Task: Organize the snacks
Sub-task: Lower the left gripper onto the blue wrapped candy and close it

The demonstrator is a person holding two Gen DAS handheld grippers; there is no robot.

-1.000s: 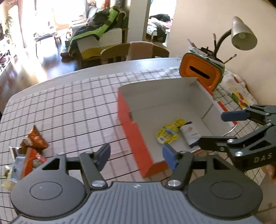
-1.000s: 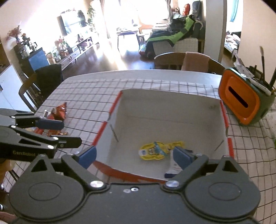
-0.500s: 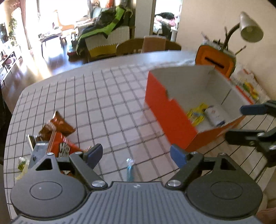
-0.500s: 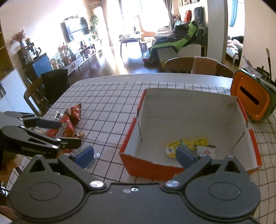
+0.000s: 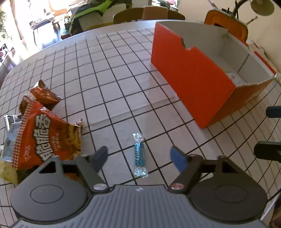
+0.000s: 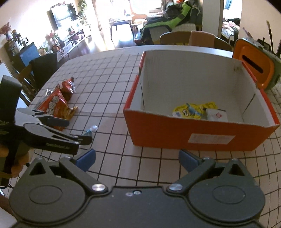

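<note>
Blue candy (image 5: 140, 154): lay between the wide-open left gripper (image 5: 139, 157) fingers.
Right gripper (image 6: 137, 160): open, empty.
Risk: slippery wrapper might slide away.

Home living-dining room: TV (image 6: 61, 14), sofa with clothes (image 6: 168, 21), dining chairs (image 6: 191, 37), checked tablecloth (image 6: 105, 73).

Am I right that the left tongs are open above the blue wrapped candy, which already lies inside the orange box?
Not quite: the blue wrapped candy lies on the checked tablecloth, outside the orange box, as the left wrist view shows. The left tongs are open above it.
</note>
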